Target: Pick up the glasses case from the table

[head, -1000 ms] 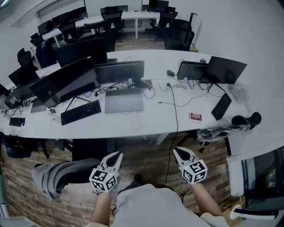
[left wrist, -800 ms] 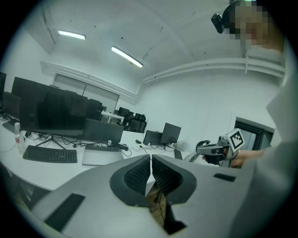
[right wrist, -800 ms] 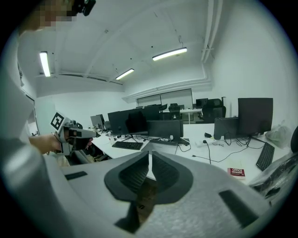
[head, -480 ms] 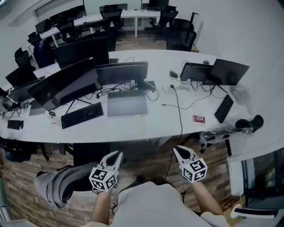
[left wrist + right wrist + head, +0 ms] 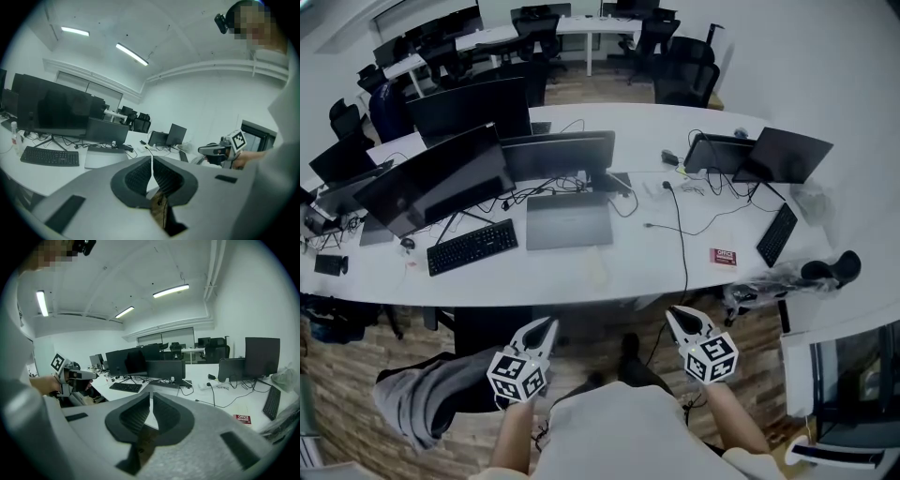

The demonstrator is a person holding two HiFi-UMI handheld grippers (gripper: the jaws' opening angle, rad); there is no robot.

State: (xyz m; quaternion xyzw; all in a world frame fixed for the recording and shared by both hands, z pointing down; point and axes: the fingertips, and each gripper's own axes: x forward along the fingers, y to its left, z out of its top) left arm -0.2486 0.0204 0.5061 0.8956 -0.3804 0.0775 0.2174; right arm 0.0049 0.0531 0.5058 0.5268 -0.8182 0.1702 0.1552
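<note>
Jaws of my L gripper and R gripper are sitting shut, empty. Pale oblong glasses case, prob., is lying mid-frame near front edge of long white desk; needing jaws wide before reaching.

Bright, even office light from ceiling strip lamps; soft shadows under the tabletop. Strong fisheye bending, dark vignette corners in both gripper views; near claw bodies blurred.

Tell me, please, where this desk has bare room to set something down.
Bare desktop lies between the grey laptop and the black cable. Wires crowd the strip behind the laptop, under the monitors.
</note>
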